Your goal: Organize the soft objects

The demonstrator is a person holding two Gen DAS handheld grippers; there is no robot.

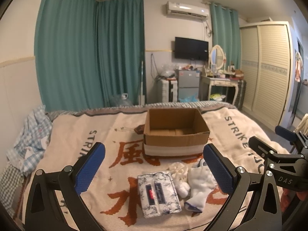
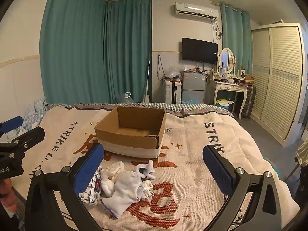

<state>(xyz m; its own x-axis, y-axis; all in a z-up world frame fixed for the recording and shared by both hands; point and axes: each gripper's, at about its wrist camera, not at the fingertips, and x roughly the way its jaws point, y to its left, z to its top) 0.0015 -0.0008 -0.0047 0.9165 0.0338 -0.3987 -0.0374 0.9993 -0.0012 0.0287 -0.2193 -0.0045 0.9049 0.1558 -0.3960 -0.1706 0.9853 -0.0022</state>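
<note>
An open, empty cardboard box (image 1: 176,132) (image 2: 132,130) stands on the bed blanket (image 1: 77,134). In front of it lie a floral tissue pack (image 1: 158,194) (image 2: 92,190), a white sock (image 1: 200,184) (image 2: 125,192), crumpled cream fabric (image 1: 178,168) (image 2: 115,167) and a small white plush piece (image 2: 146,170). My left gripper (image 1: 154,171) is open, above and around the tissue pack and sock. My right gripper (image 2: 154,173) is open, just right of the pile. Each gripper shows at the other view's edge.
The blanket (image 2: 192,163) covers the bed. Checked bedding (image 1: 28,140) is bunched at the left edge. Beyond the bed's foot are teal curtains (image 1: 86,57), a small fridge (image 1: 188,84), a dressing table (image 1: 219,82) and a louvred wardrobe (image 1: 269,71).
</note>
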